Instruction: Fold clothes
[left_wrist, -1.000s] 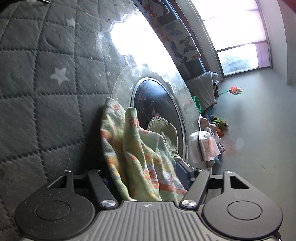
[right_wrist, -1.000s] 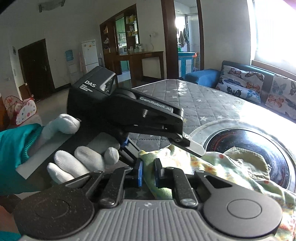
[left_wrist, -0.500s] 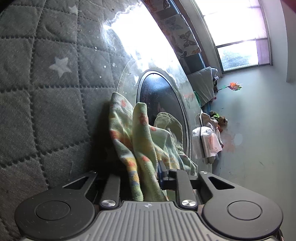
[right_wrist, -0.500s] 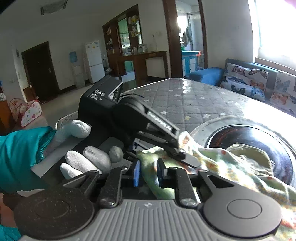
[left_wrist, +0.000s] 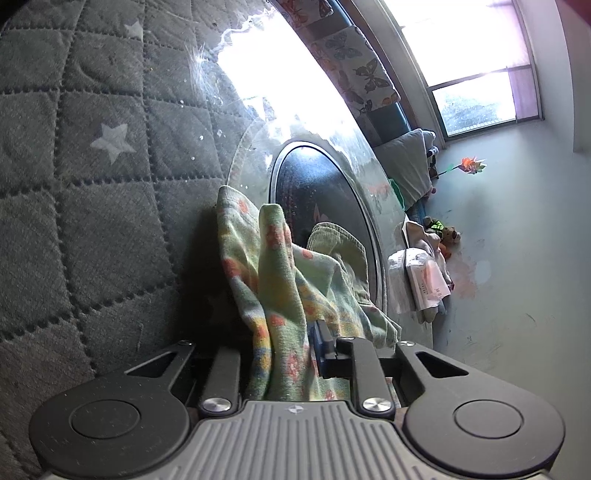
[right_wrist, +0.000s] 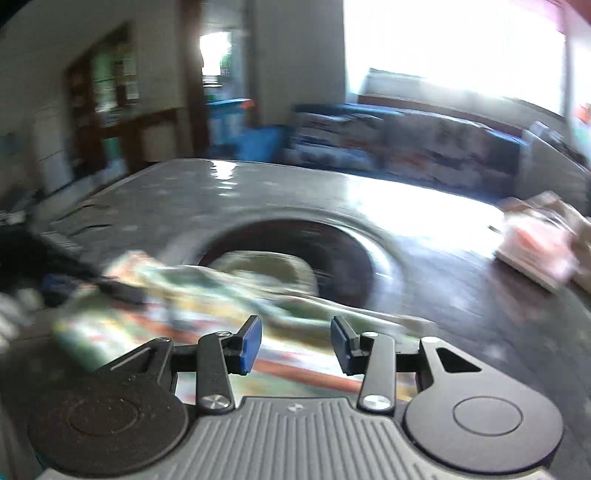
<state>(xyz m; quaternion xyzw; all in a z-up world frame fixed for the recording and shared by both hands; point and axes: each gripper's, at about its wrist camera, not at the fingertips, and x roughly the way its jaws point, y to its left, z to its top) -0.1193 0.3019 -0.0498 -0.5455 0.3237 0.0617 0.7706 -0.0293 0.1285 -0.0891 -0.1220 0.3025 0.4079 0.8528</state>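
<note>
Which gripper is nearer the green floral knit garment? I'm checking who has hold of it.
Left. The left gripper is shut on a bunched fold of the green floral knit garment; the right gripper is open just above it, gripping nothing.

No legible text, label, brand or number is found in either current view. The packet (left_wrist: 428, 280) at the table edge carries print too small to read in the left wrist view. The right wrist view is motion-blurred throughout.

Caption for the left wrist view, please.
Left gripper shut on a bunched floral garment over a quilted star-print cover.
</note>
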